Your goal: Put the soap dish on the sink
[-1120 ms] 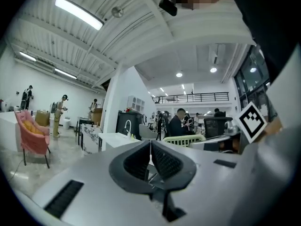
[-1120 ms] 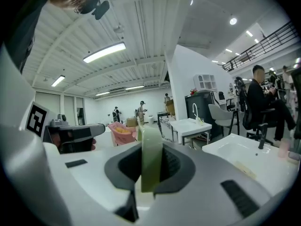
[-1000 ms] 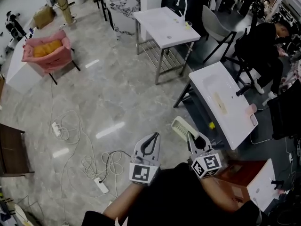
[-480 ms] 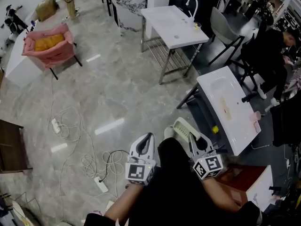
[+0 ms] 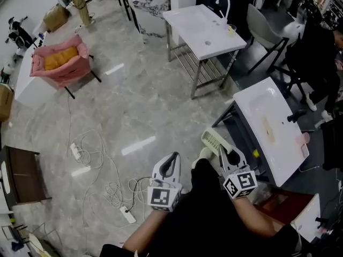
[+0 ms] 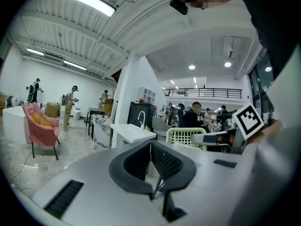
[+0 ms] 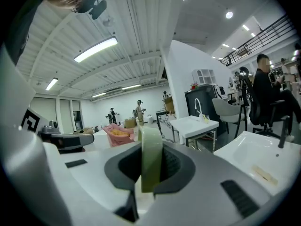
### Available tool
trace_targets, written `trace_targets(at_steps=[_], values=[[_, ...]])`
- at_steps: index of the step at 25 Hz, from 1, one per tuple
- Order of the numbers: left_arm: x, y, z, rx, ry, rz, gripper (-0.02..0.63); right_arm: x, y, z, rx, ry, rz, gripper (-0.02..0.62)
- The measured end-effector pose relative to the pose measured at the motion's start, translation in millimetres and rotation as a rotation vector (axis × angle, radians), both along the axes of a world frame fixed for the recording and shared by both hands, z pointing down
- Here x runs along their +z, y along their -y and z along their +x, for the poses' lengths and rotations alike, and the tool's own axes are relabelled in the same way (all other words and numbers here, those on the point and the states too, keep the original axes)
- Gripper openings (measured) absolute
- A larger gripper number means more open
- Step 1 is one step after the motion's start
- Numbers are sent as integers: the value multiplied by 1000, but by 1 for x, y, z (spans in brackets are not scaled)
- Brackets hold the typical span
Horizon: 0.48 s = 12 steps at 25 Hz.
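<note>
My right gripper (image 5: 227,155) is shut on a pale green slatted soap dish (image 5: 213,141), which sticks out ahead of it over the floor. In the right gripper view the dish (image 7: 151,158) stands edge-on between the jaws. A white sink (image 5: 252,104) with a black tap lies just to the right, and it also shows in the right gripper view (image 7: 254,160). A second white sink (image 5: 201,28) with a curved white tap stands farther off. My left gripper (image 5: 169,165) is shut and holds nothing; its view shows the dish (image 6: 186,136) to its right.
Cables and power strips (image 5: 127,214) trail over the marble floor at left. A pink armchair (image 5: 59,63) stands far left and a brown table (image 5: 21,175) at the left edge. A person in black (image 5: 316,47) sits beyond the near sink, beside a grey chair (image 5: 262,23).
Both grippers have travelled across the floor with me, and the whole scene has shifted in the head view. The right gripper's hold on the soap dish is unchanged.
</note>
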<state>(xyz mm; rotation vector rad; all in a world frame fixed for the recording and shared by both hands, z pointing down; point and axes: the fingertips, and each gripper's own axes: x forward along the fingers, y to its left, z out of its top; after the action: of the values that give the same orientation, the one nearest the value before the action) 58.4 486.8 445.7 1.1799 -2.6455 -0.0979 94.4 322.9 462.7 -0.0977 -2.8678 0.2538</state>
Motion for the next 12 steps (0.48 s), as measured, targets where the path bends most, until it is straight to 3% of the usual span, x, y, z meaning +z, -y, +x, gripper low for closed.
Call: trace_targets(at_steps=[12], values=[[7, 140, -117, 41, 11, -64, 14, 11, 134, -100, 27, -28, -16, 32]])
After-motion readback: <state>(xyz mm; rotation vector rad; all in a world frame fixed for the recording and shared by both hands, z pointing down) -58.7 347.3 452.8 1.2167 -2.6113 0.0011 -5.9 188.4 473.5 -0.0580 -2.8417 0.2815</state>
